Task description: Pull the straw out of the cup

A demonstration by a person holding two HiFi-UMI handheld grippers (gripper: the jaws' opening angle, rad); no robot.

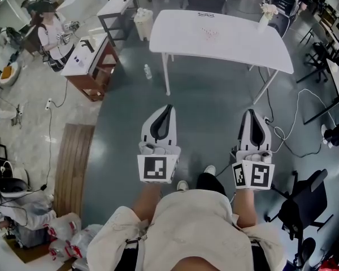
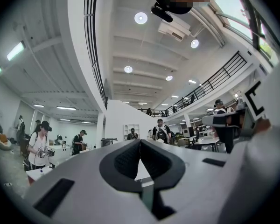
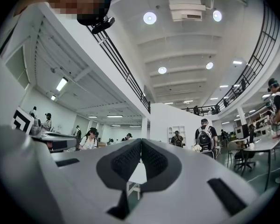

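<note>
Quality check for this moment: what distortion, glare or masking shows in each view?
Head view: evenly lit and sharp, the white table bright but not blown out. Left gripper view: heavy fisheye with black corners, ceiling lights blooming, face masking at top, the left gripper soft. Right gripper view: same fisheye and dark corners, masking top left, the right gripper soft.

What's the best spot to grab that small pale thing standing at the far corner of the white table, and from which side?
Likely its upper part, from straight above: the pale thing stands upright near the white table's far right corner, base on the top. It is too small to tell cup from straw. The left hand-held gripper and right hand-held gripper are shut, far short of it.
</note>
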